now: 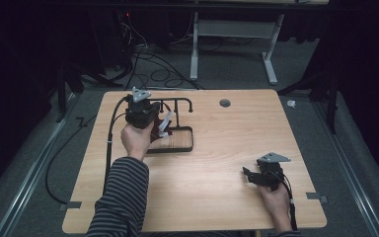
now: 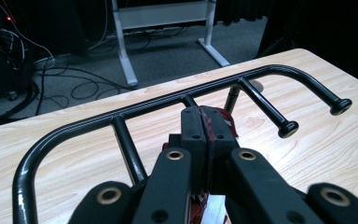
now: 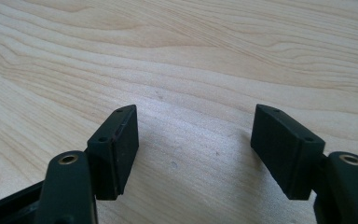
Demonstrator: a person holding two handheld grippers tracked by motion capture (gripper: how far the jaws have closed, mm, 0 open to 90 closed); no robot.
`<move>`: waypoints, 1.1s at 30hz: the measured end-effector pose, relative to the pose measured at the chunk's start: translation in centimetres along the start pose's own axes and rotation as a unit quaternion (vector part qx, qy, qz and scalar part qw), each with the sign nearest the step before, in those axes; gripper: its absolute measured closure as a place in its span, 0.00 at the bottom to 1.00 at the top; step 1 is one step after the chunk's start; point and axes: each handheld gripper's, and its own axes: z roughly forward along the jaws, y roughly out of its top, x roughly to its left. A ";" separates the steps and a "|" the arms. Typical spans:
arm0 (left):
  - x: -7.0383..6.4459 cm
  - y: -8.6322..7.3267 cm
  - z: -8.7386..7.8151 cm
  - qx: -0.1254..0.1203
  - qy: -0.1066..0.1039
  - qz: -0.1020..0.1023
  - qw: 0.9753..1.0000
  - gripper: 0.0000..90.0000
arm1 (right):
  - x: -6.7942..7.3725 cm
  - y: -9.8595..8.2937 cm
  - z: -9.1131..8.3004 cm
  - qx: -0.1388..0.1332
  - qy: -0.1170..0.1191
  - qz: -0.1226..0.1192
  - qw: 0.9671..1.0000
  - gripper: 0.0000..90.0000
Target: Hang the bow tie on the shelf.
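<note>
A black metal rack (image 1: 176,142) with a rectangular base and a top bar with pegs stands on the wooden table (image 1: 217,197) at the back left. My left gripper (image 1: 150,123) is held at the rack, shut on a thin red and white item (image 1: 164,125). In the left gripper view the jaws of my left gripper (image 2: 207,122) are pressed together on the red item (image 2: 225,116), just short of the rack's curved bar (image 2: 168,100). What the item is cannot be made out. My right gripper (image 1: 250,176) rests low at the table's front right, open. Between the jaws of my right gripper (image 3: 193,140) lies bare wood.
A grey round grommet (image 1: 224,103) sits in the table near its back edge. Beyond the table are cables on the floor (image 1: 150,74) and a white desk frame (image 1: 237,44). Two rack pegs (image 2: 286,128) stick out toward my left gripper.
</note>
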 end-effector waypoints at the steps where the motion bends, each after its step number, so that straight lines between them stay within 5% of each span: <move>1: 0.0 0.0 0.0 0.000 0.000 0.001 1.000 0.98 | 0.0 0.0 0.0 0.000 0.000 0.000 1.000 0.37; 33: -0.1 -0.5 -2.6 0.007 -0.022 0.015 1.000 0.84 | 0.0 0.0 0.0 0.001 -0.001 -0.001 1.000 0.37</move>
